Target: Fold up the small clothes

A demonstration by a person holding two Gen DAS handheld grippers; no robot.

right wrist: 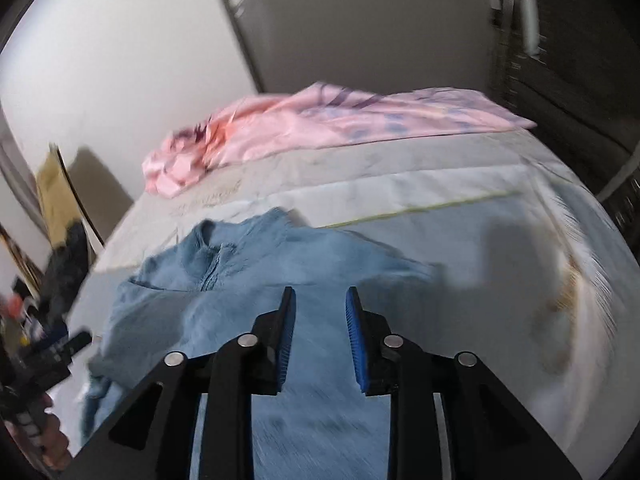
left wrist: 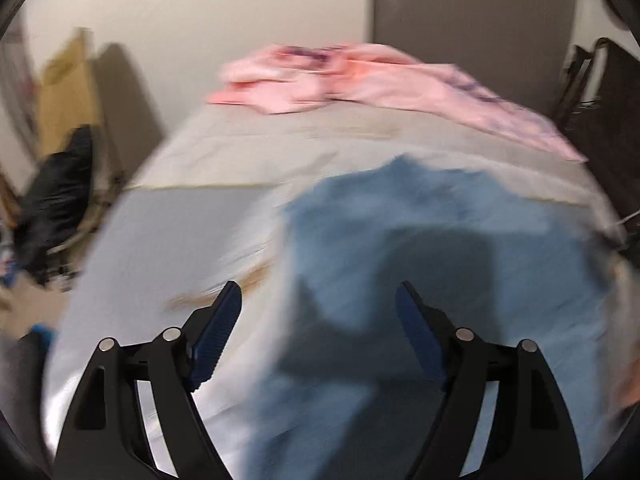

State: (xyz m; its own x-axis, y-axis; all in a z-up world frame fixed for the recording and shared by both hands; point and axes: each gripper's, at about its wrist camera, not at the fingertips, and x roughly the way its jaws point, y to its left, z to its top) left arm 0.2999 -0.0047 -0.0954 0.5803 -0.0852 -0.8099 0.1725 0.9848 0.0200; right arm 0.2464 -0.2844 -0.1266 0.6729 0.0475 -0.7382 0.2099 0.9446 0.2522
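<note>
Both wrist views, blurred by motion. The left gripper [left wrist: 318,304] is held above the near part of a table covered with a pale grey cloth [left wrist: 248,152], angled forward and downward; its jaws are spread wide with nothing between them, the left finger over bare cloth and the right finger over the blue garment [left wrist: 440,240]. The right gripper [right wrist: 320,308] is likewise tilted down over the garment's lower part, its jaws parted by a narrower gap and gripping nothing; whether the blue pads [right wrist: 354,344] touch the fabric cannot be told. The blue garment [right wrist: 248,280], a small top with a collar and short front placket, lies spread on the near half of the table, collar toward the far side. A pink printed garment [right wrist: 320,124] lies crumpled along the far edge, well apart from the blue one. At the lower left of the right wrist view, a person's hand [right wrist: 48,436] grips the handle of the other gripper.
</note>
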